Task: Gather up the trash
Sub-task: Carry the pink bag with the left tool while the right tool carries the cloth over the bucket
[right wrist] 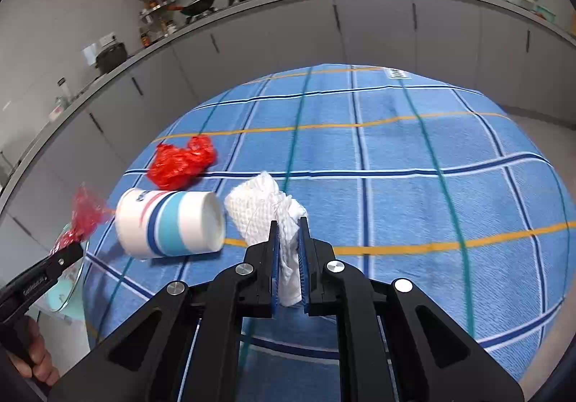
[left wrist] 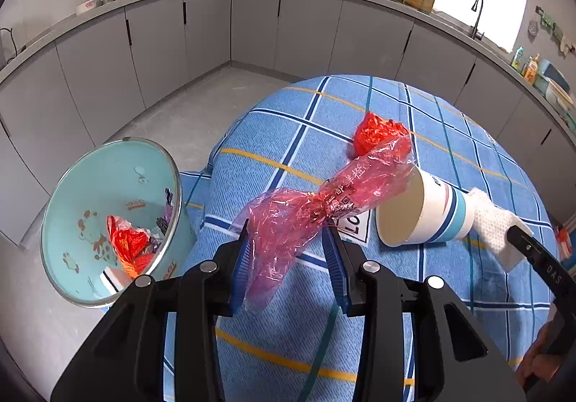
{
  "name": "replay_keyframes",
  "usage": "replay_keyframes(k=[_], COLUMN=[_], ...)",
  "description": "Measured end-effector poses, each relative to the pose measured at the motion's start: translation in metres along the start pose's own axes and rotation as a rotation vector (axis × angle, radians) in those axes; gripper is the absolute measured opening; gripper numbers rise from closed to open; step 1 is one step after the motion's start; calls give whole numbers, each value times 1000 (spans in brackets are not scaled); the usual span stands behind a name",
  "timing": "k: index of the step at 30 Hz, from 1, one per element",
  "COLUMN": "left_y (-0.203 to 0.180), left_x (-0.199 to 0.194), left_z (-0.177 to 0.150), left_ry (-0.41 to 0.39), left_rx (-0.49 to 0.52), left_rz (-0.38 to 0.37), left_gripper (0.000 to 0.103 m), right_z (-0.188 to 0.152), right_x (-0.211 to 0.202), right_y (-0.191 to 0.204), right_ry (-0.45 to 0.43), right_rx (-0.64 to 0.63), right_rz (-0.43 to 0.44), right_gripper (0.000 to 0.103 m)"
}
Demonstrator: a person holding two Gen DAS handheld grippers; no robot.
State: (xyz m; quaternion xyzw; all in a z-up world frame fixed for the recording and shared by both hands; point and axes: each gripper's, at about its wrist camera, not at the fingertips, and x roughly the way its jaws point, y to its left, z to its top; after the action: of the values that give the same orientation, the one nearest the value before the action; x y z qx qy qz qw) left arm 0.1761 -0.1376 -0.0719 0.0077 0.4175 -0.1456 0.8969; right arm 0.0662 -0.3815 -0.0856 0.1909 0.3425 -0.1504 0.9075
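Beside the cup (right wrist: 169, 222) lying near the desk (right wrist: 414, 157) edge, blue cloth stretches bare to its right. The left gripper (left wrist: 288, 240), jaws apart, carries a red wrapper (left wrist: 324, 204) toward the bin (left wrist: 108, 222); right gripper (right wrist: 288, 232) jaws pinch a white rag (right wrist: 262, 207).

The left black two-finger gripper with blue ribbed pads (left wrist: 288, 240) is held with its jaws spread wide, and thin pink film is draped loosely between them, touching the left pad (left wrist: 240, 268). The right black two-finger gripper with blue pads (right wrist: 288, 225) is held with its jaws nearly together, white waffle-weave cloth being pinched between them. A bare hand (right wrist: 37, 355) is seen on the left tool's handle in the right wrist view.
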Motion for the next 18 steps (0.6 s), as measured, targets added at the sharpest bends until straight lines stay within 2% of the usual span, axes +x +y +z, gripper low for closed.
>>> replay_keyframes(k=[8, 18], left_y=[-3, -4], left_x=[-1, -11], left_z=[-7, -23], left_ry=[6, 12], left_rx=[4, 16], left_rz=[-12, -14], left_gripper=[38, 38], right_z=[-13, -35], right_x=[-19, -39], right_y=[-16, -3], right_ry=[-17, 3], right_rx=[22, 32], right_rz=[-38, 23], right_gripper=[10, 11])
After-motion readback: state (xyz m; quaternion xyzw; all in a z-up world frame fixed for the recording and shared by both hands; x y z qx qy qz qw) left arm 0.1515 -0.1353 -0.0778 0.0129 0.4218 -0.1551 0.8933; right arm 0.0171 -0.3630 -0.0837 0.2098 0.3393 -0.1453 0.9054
